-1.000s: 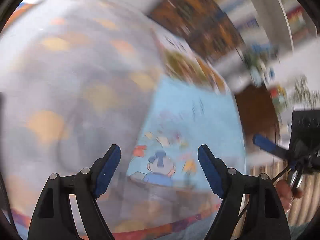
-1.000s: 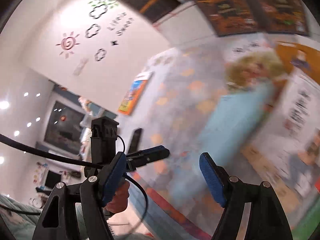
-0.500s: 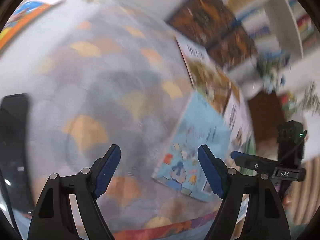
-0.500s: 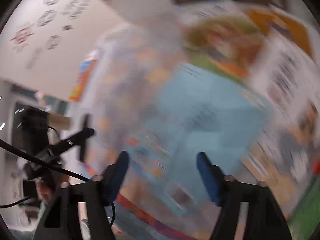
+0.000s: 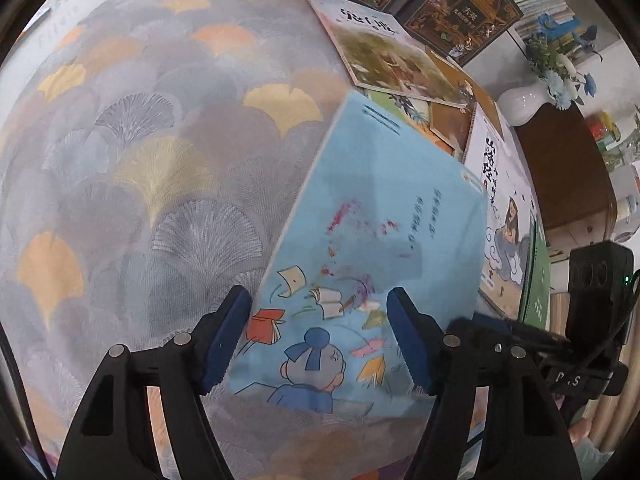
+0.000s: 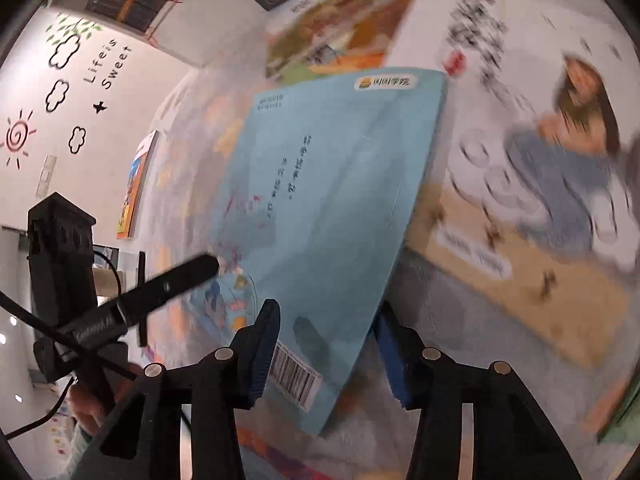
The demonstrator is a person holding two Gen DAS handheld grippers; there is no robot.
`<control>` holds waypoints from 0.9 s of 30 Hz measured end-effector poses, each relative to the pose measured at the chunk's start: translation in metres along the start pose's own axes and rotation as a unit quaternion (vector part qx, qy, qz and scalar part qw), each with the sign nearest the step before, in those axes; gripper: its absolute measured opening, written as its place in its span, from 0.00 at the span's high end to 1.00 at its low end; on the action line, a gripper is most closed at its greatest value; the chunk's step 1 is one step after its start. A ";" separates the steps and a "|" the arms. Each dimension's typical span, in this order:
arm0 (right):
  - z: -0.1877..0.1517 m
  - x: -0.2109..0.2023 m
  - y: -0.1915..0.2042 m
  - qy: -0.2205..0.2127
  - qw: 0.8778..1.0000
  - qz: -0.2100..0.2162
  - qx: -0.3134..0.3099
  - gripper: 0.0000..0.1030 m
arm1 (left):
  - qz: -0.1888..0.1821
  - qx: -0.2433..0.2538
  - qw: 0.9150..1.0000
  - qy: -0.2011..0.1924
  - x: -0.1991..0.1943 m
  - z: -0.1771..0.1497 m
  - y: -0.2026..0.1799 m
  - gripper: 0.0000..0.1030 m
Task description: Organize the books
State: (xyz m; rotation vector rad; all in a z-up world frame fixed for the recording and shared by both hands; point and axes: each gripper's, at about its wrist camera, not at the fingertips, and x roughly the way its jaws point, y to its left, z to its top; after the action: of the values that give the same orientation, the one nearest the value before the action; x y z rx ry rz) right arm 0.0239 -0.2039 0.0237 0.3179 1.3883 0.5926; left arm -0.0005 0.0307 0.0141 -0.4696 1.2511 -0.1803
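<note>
Two grippers: both angled down over one light-blue book (image 5: 380, 240) lying on a cloth (image 5: 160, 160) patterned with grey and orange fan leaves.
Blue book: flat on the cloth, its far corners overlapping other books; the cover shows a child with a blue bow and flying books; a yellow logo badge sits at one far corner, its characters too small to read; a barcode is at the near corner.
Left gripper (image 5: 318, 340): jaws spread and just closing — the book's lower edge lies between them, pads not touching it.
Right gripper (image 6: 326, 354): jaws just closing, straddling the book's barcode corner; contact cannot be told.
White book (image 5: 504, 208): beside the blue one, large black brush characters, a figure on clouds.
Dark books (image 5: 460, 8): two, gold-ornamented, at the far edge.
Wall (image 6: 100, 92): decal reads "Life is Sweet" — with clouds, a sun, a star.
Vase (image 5: 524, 100): white, blue flowers, on a brown cabinet.
</note>
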 end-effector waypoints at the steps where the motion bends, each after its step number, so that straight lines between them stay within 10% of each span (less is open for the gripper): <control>1: 0.003 0.000 0.002 0.002 1.000 0.012 0.000 0.53 | -0.007 -0.004 1.000 0.000 -0.002 -0.001 0.003 0.34; 6: 0.000 -0.036 0.031 -0.007 0.990 0.137 -0.044 0.53 | -0.075 -0.023 0.997 0.005 -0.004 -0.009 0.006 0.30; 13: 0.024 -0.064 0.099 -0.040 0.978 0.155 -0.133 0.51 | -0.173 -0.060 0.983 0.000 -0.002 -0.016 0.000 0.29; 21: 0.031 0.001 0.164 0.024 0.964 0.199 -0.178 0.52 | -0.092 -0.203 0.964 -0.148 -0.110 -0.044 0.121 0.29; 27: 0.020 0.044 0.171 0.070 0.966 0.162 -0.187 0.46 | -0.008 -0.187 0.968 -0.165 -0.153 -0.044 0.137 0.29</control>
State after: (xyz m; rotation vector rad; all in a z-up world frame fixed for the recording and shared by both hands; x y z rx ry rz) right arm 0.0111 -0.0367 0.0836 0.2008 1.3334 1.1496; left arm -0.1066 0.2002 0.0767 -0.8010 0.9532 0.1228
